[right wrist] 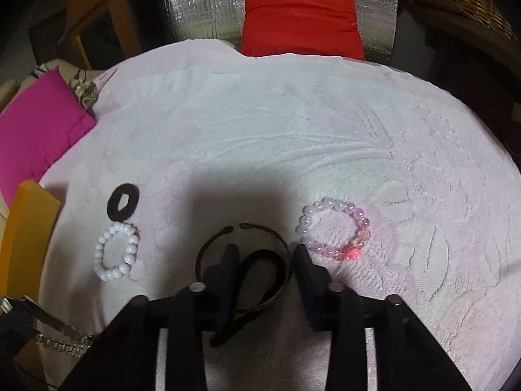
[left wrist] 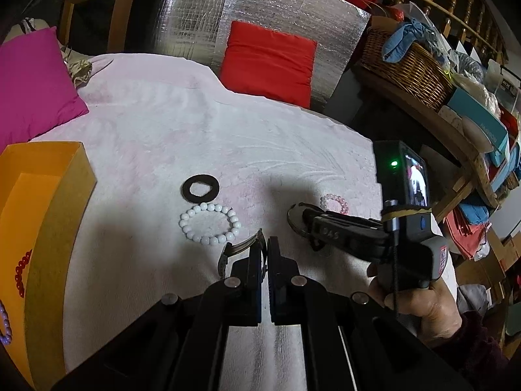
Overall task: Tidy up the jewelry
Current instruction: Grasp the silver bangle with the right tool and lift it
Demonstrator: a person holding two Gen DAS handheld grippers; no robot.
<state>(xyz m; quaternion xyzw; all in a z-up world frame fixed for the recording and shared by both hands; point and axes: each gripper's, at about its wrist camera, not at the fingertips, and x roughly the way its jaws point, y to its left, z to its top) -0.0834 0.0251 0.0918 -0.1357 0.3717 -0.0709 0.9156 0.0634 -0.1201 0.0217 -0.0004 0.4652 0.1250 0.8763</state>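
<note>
My left gripper (left wrist: 267, 247) is shut on a silver metal watch (left wrist: 239, 247), whose band (right wrist: 55, 329) shows at the lower left of the right wrist view. My right gripper (right wrist: 265, 260) stands open over a dark open bangle (right wrist: 208, 247) lying on the cloth. Its left finger is inside the bangle and its right finger outside, with a black cord loop (right wrist: 260, 257) between them. A white bead bracelet (right wrist: 115, 251) and a flat black ring (right wrist: 123, 201) lie to the left. A pink bead bracelet (right wrist: 335, 228) lies to the right. In the left wrist view, a hand holds the right gripper (left wrist: 301, 220).
A pale pink towel (right wrist: 293, 137) covers the round surface. An orange box (left wrist: 49, 215) at the left edge holds red beads (left wrist: 21, 272) and purple beads (left wrist: 5, 322). A magenta cushion (left wrist: 32, 88) and a red cushion (left wrist: 268, 62) lie behind. A wicker basket (left wrist: 407, 68) sits on cluttered shelves at the right.
</note>
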